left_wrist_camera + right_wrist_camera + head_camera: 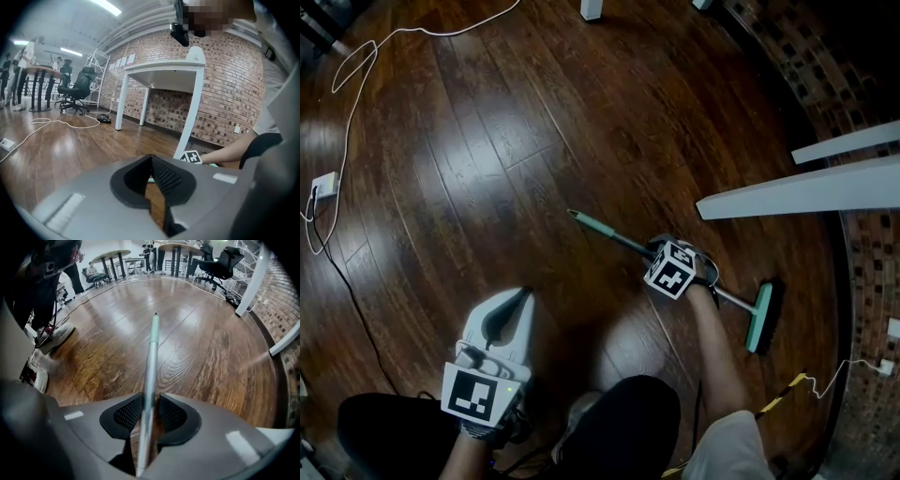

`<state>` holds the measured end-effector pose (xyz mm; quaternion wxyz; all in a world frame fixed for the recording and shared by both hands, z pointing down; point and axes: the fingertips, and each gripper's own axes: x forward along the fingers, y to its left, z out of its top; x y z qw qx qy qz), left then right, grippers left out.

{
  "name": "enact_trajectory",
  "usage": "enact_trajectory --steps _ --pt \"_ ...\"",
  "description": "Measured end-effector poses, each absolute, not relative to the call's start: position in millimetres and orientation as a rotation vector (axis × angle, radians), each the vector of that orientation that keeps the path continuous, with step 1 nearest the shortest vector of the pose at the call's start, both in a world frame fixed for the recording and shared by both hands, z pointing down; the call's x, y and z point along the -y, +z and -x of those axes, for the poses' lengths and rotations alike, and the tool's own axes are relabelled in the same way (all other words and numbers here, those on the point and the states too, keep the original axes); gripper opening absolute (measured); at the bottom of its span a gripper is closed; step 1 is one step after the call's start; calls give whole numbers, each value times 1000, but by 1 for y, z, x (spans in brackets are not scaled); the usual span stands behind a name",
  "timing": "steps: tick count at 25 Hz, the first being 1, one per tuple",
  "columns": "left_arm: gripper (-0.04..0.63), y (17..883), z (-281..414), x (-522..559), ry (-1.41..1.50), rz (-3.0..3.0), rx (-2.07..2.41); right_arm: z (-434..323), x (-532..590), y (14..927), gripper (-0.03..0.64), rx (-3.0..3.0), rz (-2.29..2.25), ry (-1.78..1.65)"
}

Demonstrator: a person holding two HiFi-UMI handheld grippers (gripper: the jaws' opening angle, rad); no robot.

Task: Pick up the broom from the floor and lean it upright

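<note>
broom [761, 317]: looked light, stiff, slick; best held mid-shaft.
right gripper [149, 414]: jaws wide, straddled the shaft [151, 362], not clamped.
left gripper [152, 185]: slightly apart, empty.

Floor [534, 141]: dark brown wood planks with visible grain and glossy pale highlights.

Broom [628, 246]: grey metallic handle, teal grip at the end, teal head with black bristles.

Left gripper [151, 182] and right gripper [149, 414]: light grey shells, black pads with a fine mesh pattern.

Marker cube [671, 270]: white faces with black square patterns.

Table [806, 192]: white.

Brick wall [225, 89]: red-brown bricks with pale mortar lines.

Cable [356, 66]: white.

Striped cord [783, 394]: alternating yellow and black bands.

Office chair [77, 89]: black.
</note>
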<state>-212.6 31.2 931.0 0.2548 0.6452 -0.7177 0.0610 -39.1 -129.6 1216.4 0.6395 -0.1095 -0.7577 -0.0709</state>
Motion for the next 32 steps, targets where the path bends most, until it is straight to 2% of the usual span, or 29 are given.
enact_trajectory --steps 4,8,12,20,27,32 --pt "2 931 216 -31 170 -1740 1959 41 129 1219 104 1678 302 -210" --pt "2 929 218 -29 190 -1749 1975 42 126 1221 109 1603 337 -260" --pt "2 929 210 -26 280 -1787 1987 42 126 1223 103 1568 287 -282" --pt "2 927 202 -19 245 -1817 1968 34 128 1213 86 1666 154 -218" --pt "2 898 196 -5 215 -1876 1946 20 156 1147 86 1780 -41 -240" --pt "2 827 187 6 199 -1952 1909 -9 167 1061 84 1812 -174 -236"
